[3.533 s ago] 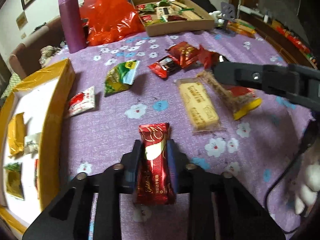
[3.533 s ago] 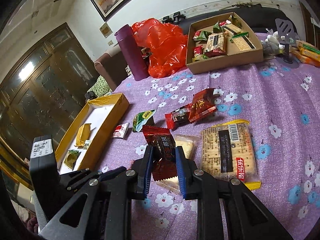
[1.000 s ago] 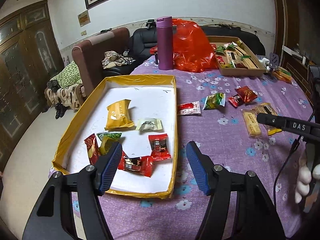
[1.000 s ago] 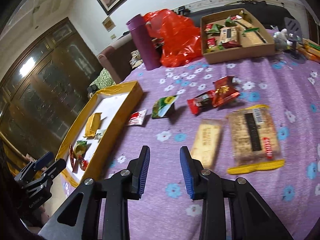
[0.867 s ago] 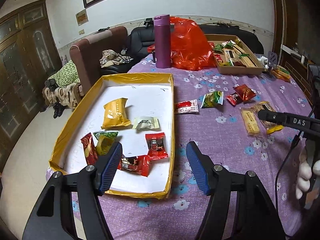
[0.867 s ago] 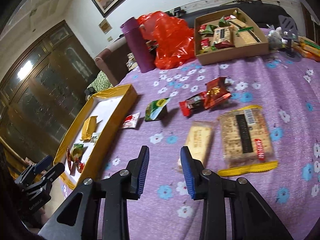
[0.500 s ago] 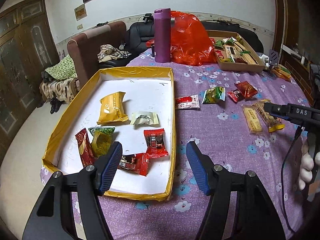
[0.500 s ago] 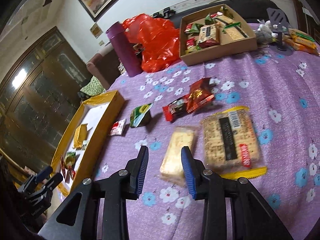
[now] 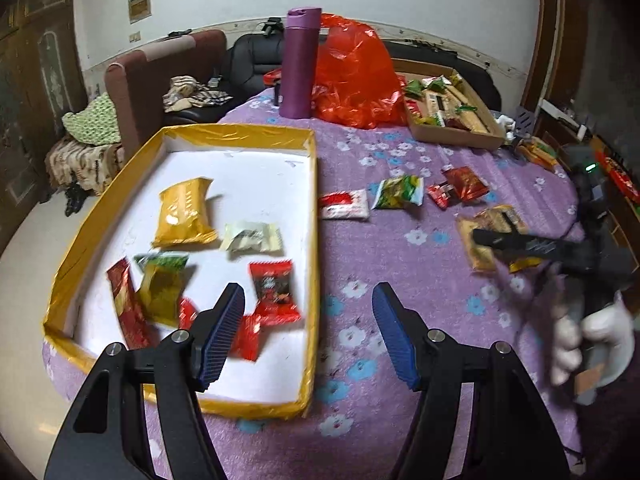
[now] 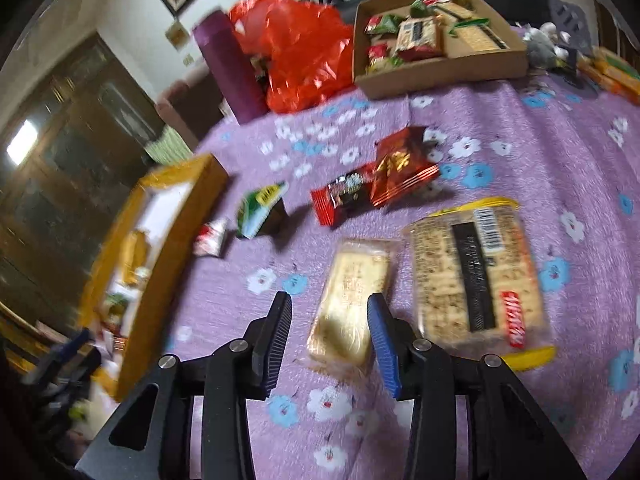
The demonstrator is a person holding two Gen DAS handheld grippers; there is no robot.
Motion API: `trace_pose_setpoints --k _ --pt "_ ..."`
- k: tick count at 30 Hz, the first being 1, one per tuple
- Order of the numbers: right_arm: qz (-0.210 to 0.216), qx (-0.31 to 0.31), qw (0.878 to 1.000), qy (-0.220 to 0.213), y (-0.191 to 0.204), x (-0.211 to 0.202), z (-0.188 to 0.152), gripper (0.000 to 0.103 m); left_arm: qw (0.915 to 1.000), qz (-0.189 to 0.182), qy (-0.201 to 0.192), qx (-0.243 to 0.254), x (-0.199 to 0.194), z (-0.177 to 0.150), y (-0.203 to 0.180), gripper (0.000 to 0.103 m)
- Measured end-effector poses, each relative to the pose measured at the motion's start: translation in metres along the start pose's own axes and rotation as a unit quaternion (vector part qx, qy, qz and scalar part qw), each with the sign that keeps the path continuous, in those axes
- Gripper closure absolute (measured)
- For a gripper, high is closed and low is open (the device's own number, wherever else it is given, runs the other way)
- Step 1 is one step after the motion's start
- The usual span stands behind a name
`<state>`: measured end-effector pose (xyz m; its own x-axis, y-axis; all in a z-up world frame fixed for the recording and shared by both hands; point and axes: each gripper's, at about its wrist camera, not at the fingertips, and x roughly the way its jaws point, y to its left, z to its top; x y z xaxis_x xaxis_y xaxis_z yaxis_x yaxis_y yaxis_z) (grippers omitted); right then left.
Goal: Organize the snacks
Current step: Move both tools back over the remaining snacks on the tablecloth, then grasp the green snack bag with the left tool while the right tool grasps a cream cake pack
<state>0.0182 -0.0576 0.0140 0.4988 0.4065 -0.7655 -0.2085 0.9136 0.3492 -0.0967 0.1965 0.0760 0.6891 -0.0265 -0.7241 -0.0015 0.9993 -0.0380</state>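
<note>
Your right gripper [image 10: 328, 328] pointed down at the purple flowered tablecloth [image 10: 520, 152], its jaws opening with the near end of the pale biscuit pack [image 10: 352, 304] between them; the pads did not press on it. Your left gripper [image 9: 308, 328] hung spread and empty over the near right edge of the yellow-rimmed tray [image 9: 312, 240], its left finger [image 9: 220, 336] covering part of a red wrapper [image 9: 246, 336] inside. Motion blur smeared most print: the barcode and red label on the big cracker pack [image 10: 476, 276] showed but could not be read, and the writing on the red candy packet [image 9: 274, 292] was too soft to make out. From the left wrist, your right gripper's black body hid much of both biscuit packs. Your gloved right hand [image 9: 588, 344] was blurred at the frame edge. Loose snacks lay between tray and crackers: a green packet [image 10: 260, 210], a red-and-white sachet [image 9: 346, 204], two red wrappers [image 10: 376, 184]. Behind stood a purple flask [image 9: 298, 62], an orange-red plastic bag [image 9: 352, 76] and a cardboard box [image 10: 440, 68] of snacks
</note>
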Motion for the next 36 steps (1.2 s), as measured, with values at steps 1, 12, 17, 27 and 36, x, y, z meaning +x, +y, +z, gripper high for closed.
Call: trace_pose_setpoints --k 1,12,17,27,36 --pt "-0.031 -0.018 0.999 -0.012 0.008 0.002 0.001 0.057 1.0000 -0.008 0.001 0.002 0.001 0.006 -0.002 0.037" --pt "-0.100 -0.074 0.992 -0.017 0.017 0.014 -0.006 0.069 0.9951 -0.037 0.029 0.087 0.069 0.076 -0.063 0.037" --pt "-0.070 -0.058 0.996 -0.015 0.006 0.010 -0.003 0.069 0.9910 -0.010 0.049 0.125 0.119 0.093 -0.085 0.037" --pt "-0.037 -0.044 0.998 -0.009 -0.001 0.010 0.000 0.069 0.9765 -0.005 0.097 0.192 0.182 0.090 -0.123 0.019" --pt "-0.030 -0.036 0.999 -0.016 -0.002 0.005 0.001 0.088 0.9829 -0.055 0.081 0.156 0.157 0.088 -0.112 0.064"
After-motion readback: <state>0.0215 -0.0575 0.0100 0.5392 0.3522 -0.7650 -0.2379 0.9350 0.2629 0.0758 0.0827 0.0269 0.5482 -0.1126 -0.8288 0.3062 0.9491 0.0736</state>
